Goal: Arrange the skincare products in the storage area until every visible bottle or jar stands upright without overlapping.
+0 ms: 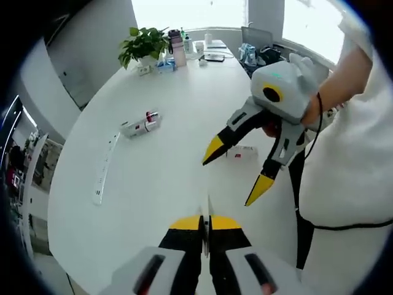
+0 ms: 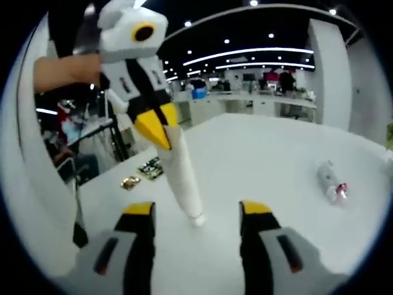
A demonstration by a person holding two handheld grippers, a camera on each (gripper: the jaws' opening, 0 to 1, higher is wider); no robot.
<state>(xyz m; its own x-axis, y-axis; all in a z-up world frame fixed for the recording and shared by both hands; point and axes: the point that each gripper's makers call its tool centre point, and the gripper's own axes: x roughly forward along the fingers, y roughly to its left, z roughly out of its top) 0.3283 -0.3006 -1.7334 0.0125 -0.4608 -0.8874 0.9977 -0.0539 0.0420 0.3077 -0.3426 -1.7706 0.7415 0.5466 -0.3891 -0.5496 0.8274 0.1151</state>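
Note:
A white tube [image 2: 182, 175] hangs cap-down over the white table [image 2: 276, 153]; its flat crimped end is pinched in my left gripper [image 2: 163, 138], which comes in from the upper left. In the left gripper view the tube [image 1: 207, 206] is a thin edge between the shut yellow tips of my left gripper [image 1: 207, 222]. My right gripper [image 2: 196, 209] stands open with the tube's cap between its jaws, not touching them. Seen from the left gripper view, the right gripper [image 1: 236, 170] is open, held by a hand. A small bottle [image 1: 141, 125] with a red end lies on its side.
The lying bottle [image 2: 330, 182] is to the right. A small white item [image 1: 241, 152] lies beneath the right gripper. A power strip [image 1: 104, 169] runs along the left edge. A potted plant [image 1: 142, 44], several bottles [image 1: 178, 48] and a laptop [image 1: 256, 37] stand at the far end.

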